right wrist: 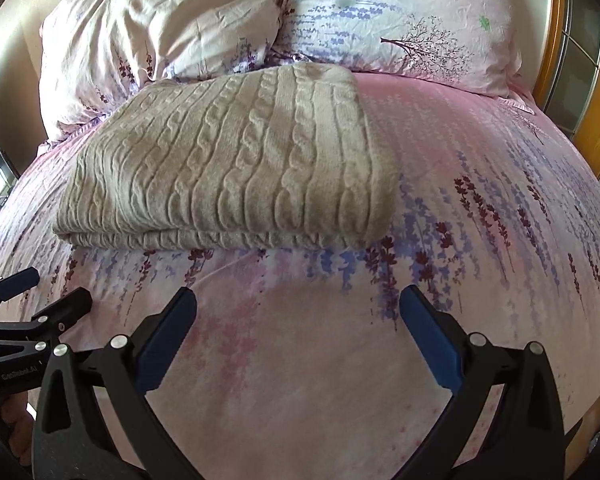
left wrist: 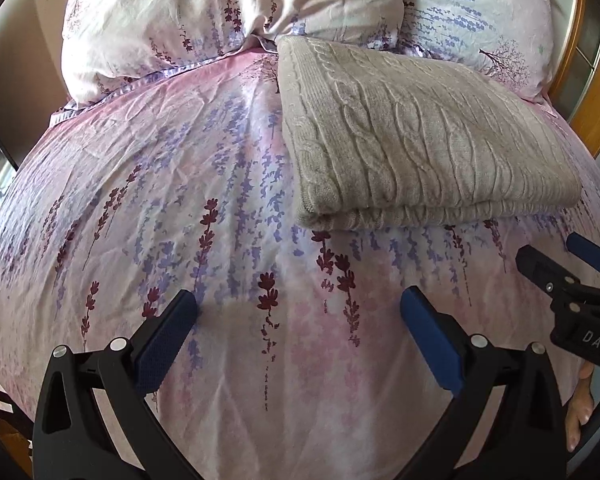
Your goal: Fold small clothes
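Observation:
A beige cable-knit sweater [left wrist: 420, 136] lies folded into a flat rectangle on the bed; it also shows in the right wrist view [right wrist: 228, 164]. My left gripper [left wrist: 298, 308] is open and empty, hovering above the sheet in front of and to the left of the sweater. My right gripper [right wrist: 298, 308] is open and empty, in front of the sweater's right corner. Each gripper shows at the edge of the other's view: the right one [left wrist: 556, 256], the left one [right wrist: 48, 288].
The bed sheet [left wrist: 180, 200] is pink with purple floral print. Two matching pillows [left wrist: 172, 20] [right wrist: 400, 12] lie behind the sweater. A wooden headboard frame [right wrist: 556, 60] runs along the right side.

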`<state>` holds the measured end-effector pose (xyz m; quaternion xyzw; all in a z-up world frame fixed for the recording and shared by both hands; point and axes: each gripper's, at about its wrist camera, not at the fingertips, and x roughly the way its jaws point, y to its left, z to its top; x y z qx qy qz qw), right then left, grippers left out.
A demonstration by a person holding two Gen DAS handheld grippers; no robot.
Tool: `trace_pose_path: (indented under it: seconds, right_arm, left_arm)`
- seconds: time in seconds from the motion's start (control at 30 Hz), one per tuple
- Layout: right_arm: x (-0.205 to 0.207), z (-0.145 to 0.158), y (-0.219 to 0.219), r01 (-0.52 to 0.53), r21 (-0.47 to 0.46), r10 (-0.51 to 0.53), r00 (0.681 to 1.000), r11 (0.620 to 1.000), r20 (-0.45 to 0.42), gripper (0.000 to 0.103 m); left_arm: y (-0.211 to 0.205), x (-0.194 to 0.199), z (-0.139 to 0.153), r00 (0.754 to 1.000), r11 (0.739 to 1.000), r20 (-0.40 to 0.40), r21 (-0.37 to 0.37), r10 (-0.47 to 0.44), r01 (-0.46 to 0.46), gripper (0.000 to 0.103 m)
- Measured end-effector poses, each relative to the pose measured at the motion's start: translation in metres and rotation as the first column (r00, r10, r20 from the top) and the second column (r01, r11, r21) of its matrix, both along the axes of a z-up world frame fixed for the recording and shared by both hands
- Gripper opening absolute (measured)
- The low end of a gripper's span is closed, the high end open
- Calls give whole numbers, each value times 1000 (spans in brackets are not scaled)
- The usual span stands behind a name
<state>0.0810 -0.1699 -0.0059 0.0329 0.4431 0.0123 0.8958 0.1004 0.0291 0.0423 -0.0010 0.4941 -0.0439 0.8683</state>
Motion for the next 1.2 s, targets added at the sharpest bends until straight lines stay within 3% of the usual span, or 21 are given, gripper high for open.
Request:
trace_pose_path:
  seconds: [0.43, 1.2]
  right_arm:
    - [3, -2, 4, 16, -40, -17, 1000, 999, -7, 101]
    - [0, -1, 4, 29, -40, -30, 999, 999, -20, 101]
  left_arm:
    - [2, 6, -1, 999, 1000, -49, 5, 12, -12, 102]
    - [1, 4, 0, 999, 999, -6, 7, 36, -36, 102]
